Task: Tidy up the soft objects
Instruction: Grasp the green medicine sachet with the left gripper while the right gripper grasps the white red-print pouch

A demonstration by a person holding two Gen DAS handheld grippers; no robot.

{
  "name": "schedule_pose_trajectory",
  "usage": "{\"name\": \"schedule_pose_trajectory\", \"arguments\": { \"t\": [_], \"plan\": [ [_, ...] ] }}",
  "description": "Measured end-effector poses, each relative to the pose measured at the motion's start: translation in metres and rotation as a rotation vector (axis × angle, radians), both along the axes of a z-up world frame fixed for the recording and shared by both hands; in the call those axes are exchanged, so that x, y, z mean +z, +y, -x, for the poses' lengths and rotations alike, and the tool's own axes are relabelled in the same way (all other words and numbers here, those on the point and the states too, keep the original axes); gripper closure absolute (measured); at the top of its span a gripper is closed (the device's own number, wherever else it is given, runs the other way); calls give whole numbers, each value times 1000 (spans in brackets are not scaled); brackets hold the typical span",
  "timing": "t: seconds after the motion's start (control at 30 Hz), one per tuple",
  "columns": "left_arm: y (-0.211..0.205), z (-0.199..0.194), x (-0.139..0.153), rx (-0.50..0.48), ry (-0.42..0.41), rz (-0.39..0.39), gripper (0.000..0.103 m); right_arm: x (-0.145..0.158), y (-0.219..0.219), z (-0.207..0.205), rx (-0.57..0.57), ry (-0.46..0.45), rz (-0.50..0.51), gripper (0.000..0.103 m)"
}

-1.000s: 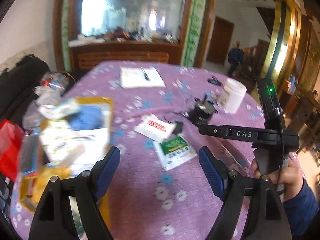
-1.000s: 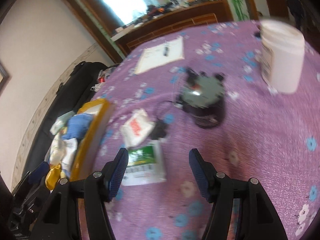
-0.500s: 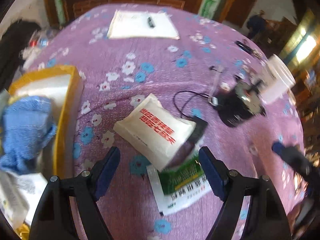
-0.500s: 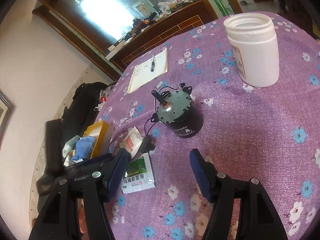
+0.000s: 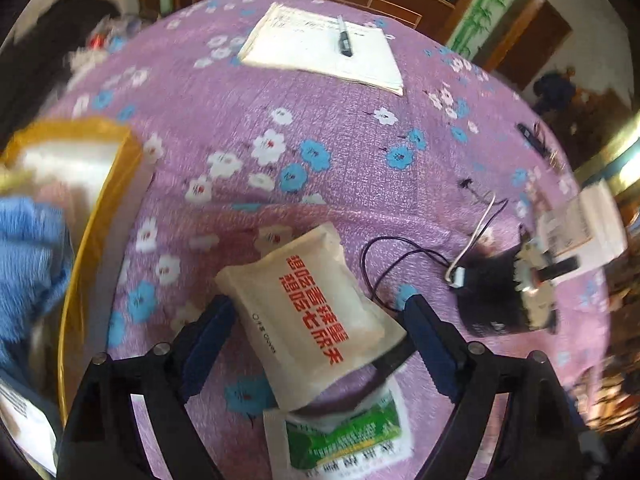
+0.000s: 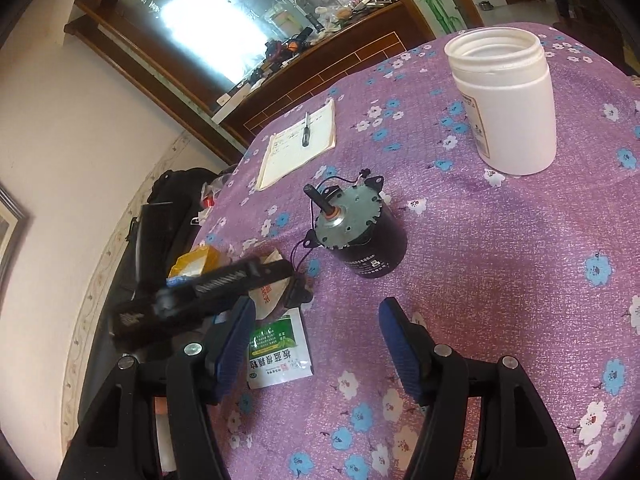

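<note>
Near the purple floral tablecloth's (image 5: 360, 152) left edge, the opening left gripper (image 5: 316, 332) straddles an unpinched white red-lettered sachet (image 5: 308, 312); the right gripper (image 6: 316, 340) hovers, released

White jar (image 6: 506, 100), black motor (image 6: 362, 236) — pen (image 5: 344, 38) on notepad (image 5: 324, 46).

A purple tablecloth (image 5: 340, 168) printed with white and blue flowers is spreading under everything. Between the left gripper's (image 5: 316, 316) blue pads (image 5: 208, 332), set on black arms, a cream packet (image 5: 308, 312) with red characters is lying. Just behind the pads, a white sachet (image 5: 344, 440) is showing a green panel with dark lettering. Left of the fingers, a yellow-rimmed box (image 5: 92, 216) is holding a blue fluffy cloth (image 5: 28, 264). Ahead of the right gripper's (image 6: 316, 340) 2 blue pads (image 6: 396, 340), a black motor (image 6: 360, 236) with a silver top is standing, and beyond it a white jar (image 6: 508, 100).
</note>
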State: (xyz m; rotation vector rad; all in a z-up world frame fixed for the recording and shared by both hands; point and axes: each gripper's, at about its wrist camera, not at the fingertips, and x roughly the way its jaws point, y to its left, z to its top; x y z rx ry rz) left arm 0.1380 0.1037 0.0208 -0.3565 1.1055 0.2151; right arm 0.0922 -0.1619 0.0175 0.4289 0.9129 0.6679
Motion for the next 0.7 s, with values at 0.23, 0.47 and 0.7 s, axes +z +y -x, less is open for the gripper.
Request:
{"name": "schedule_pose_trajectory", "arguments": {
  "t": [0.23, 0.47, 0.7],
  "plan": [
    [15, 9, 2, 1, -82, -58, 50, 3, -1, 3, 3, -8, -6, 34],
    [21, 36, 9, -5, -120, 25, 51, 3, 10, 7, 37, -15, 20, 34],
    [21, 93, 50, -28, -267, 86, 53, -9, 30, 9, 102, -1, 62, 34]
  ]
}}
